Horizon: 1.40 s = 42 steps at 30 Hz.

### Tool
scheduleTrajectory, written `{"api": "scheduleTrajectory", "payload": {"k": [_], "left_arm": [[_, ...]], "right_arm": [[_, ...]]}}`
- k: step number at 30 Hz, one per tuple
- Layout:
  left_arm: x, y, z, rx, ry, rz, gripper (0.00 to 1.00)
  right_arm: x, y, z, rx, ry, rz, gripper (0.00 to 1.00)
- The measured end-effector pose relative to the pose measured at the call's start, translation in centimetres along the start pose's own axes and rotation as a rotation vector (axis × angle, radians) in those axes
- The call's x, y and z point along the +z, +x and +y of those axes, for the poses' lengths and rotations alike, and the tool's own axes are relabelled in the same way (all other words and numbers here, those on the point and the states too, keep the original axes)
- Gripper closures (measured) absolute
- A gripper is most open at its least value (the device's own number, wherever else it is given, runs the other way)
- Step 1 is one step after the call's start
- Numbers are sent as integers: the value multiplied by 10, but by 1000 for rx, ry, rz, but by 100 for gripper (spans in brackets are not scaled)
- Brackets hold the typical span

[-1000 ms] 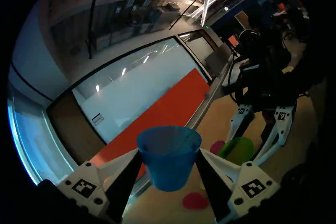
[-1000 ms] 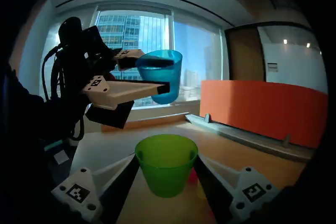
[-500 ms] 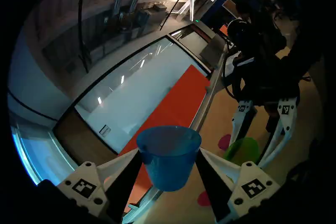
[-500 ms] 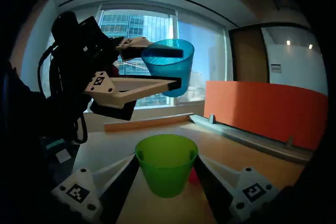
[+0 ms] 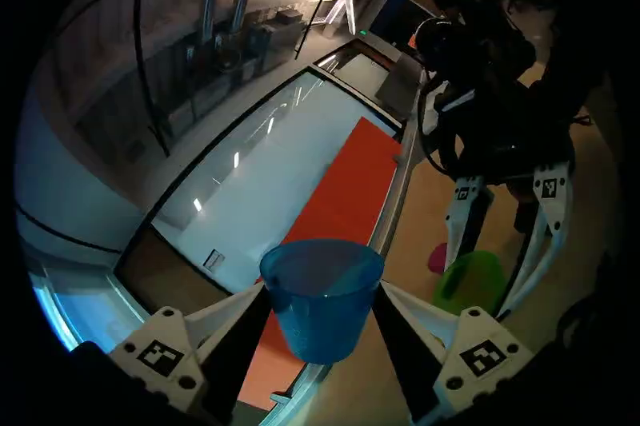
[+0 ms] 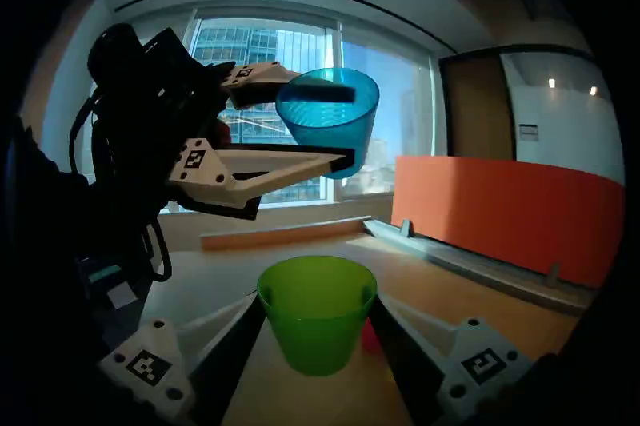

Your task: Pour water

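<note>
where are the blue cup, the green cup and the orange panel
blue cup (image 5: 322,310), left gripper view, on its front wall
green cup (image 6: 318,326), right gripper view, on its front wall
orange panel (image 6: 512,210), right gripper view, middle of its face

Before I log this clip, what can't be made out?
- Water level in the blue cup: in the right gripper view it is backlit by the window; in the left gripper view its interior is dim.
- Pink object: in the right gripper view it is mostly behind the green cup.
</note>
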<state>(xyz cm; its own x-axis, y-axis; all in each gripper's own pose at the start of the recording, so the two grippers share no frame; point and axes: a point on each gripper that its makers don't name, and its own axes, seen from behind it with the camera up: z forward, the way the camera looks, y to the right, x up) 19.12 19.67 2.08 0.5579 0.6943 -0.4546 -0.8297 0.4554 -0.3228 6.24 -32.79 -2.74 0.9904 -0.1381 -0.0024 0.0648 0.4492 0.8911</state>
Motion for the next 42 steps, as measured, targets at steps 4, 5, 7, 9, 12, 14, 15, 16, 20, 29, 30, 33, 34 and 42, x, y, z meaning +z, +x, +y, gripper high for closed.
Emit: {"api": "scheduleTrajectory", "payload": {"k": [4,5,7,9,12,14,15,16,20,29,30,33,34,42], "left_arm": [[-1,1,-2,22,8,2,17],[-1,1,-3,27,10,4,17],[-2,1,-3,37,13,5,17],[-2,2,-2,48,16,6,17],[-3,2,-2,63,18,4,17],[-4,2,-2,72,21,3,17],[-4,2,-3,77,23,3,17],[-4,3,-3,81,23,4,17],[-3,4,-3,103,27,10,17],[0,6,-4,146,32,10,17],[1,7,-4,148,32,10,17],[1,8,-5,156,31,10,17],[1,8,-6,160,31,10,17],[2,12,-8,189,34,12,17]], "right_arm": [[-1,2,0,-2,0,0,10],[-1,2,0,-3,0,0,10],[-1,2,0,-4,-1,0,10],[-1,2,1,-6,-1,-1,10],[-1,1,1,-9,-2,-3,10],[-1,1,1,-10,-3,-3,10],[-1,1,1,-11,-3,-3,10],[-1,1,1,-11,-3,-3,10],[-2,2,0,-13,-4,-3,10],[-4,4,2,-13,-7,1,10],[-4,4,2,-13,-8,1,10],[-5,4,3,-15,-9,1,10],[-6,4,4,-15,-10,1,10],[-7,4,5,-15,-10,4,10]]}}
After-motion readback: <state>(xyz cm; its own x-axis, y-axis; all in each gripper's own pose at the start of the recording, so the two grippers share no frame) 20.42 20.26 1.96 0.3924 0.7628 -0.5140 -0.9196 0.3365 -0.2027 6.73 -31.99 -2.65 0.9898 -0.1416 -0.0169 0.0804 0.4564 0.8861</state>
